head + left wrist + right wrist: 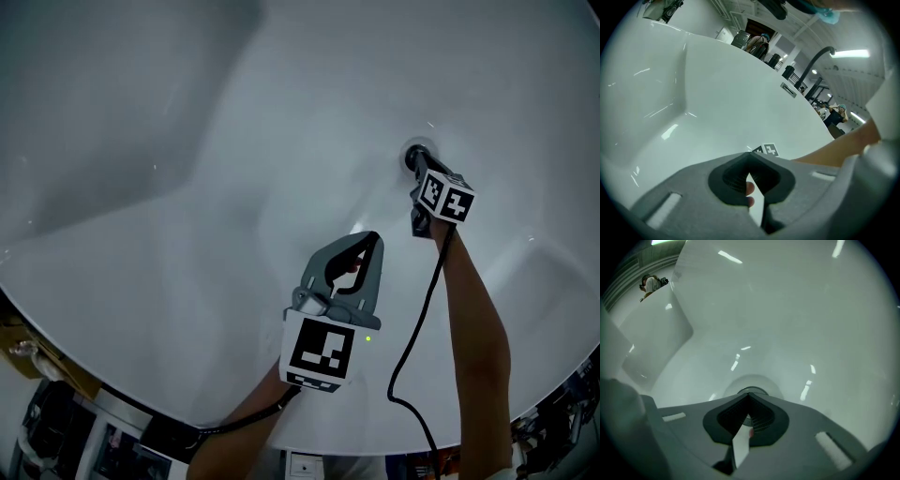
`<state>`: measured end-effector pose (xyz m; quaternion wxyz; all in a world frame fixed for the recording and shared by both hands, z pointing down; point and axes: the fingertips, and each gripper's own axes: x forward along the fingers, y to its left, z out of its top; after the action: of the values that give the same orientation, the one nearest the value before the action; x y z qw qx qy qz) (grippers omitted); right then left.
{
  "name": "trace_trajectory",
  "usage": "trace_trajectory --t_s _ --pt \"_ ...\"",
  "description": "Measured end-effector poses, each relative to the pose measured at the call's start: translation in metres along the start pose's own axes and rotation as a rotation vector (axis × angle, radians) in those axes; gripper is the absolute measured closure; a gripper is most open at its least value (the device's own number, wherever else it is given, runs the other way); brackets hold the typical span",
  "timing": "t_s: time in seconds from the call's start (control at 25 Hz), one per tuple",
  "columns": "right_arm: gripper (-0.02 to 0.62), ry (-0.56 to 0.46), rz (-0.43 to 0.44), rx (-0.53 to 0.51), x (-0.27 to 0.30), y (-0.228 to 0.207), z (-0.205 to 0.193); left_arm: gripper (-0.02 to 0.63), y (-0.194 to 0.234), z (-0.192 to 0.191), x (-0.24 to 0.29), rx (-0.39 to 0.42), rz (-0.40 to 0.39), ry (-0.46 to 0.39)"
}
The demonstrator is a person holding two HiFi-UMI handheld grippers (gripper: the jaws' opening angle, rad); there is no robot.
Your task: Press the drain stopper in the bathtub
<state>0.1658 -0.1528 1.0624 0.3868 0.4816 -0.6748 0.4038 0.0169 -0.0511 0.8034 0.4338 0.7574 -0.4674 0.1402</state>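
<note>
In the head view the drain stopper (pixel 413 153) is a dark round ring in the floor of the white bathtub (pixel 187 206). My right gripper (pixel 419 167) is shut, its tips right at the stopper and hiding part of it. In the right gripper view the stopper (pixel 751 391) peeks out just beyond the closed tips of the right gripper (pixel 749 398). My left gripper (pixel 372 239) hangs shut above the tub floor, nearer to me, and holds nothing. In the left gripper view the left gripper (pixel 750 155) points toward the right gripper's marker cube (pixel 766 150).
A black cable (pixel 412 347) hangs from the right gripper along the forearm (pixel 473 328). The tub's near rim (pixel 141 412) runs across the bottom, with clutter outside it. In the left gripper view a black faucet (pixel 819 55) and an overflow plate (pixel 789 89) stand at the far rim.
</note>
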Motion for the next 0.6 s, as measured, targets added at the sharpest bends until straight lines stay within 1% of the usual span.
trace_trajectory --t_s 0.12,0.28,0.36,0.48,0.6 --pt "0.592 0.072 -0.001 -0.017 0.005 -0.002 -0.008 0.607 -0.004 0.000 0.002 -0.006 -0.012 0.004" --pt "0.592 0.103 0.026 -0.050 0.010 0.007 -0.013 0.607 -0.003 -0.003 -0.004 -0.008 -0.024 0.002" --pt "0.592 0.098 0.019 -0.016 0.012 0.007 -0.018 0.607 -0.002 -0.007 -0.004 -0.011 -0.025 0.005" --pt "0.592 0.068 0.010 0.038 0.006 0.004 -0.014 0.607 -0.002 -0.006 -0.004 -0.008 -0.018 0.007" --pt "0.592 0.041 0.023 0.011 -0.006 0.009 -0.006 0.607 -0.001 -0.005 -0.005 -0.002 -0.009 0.016"
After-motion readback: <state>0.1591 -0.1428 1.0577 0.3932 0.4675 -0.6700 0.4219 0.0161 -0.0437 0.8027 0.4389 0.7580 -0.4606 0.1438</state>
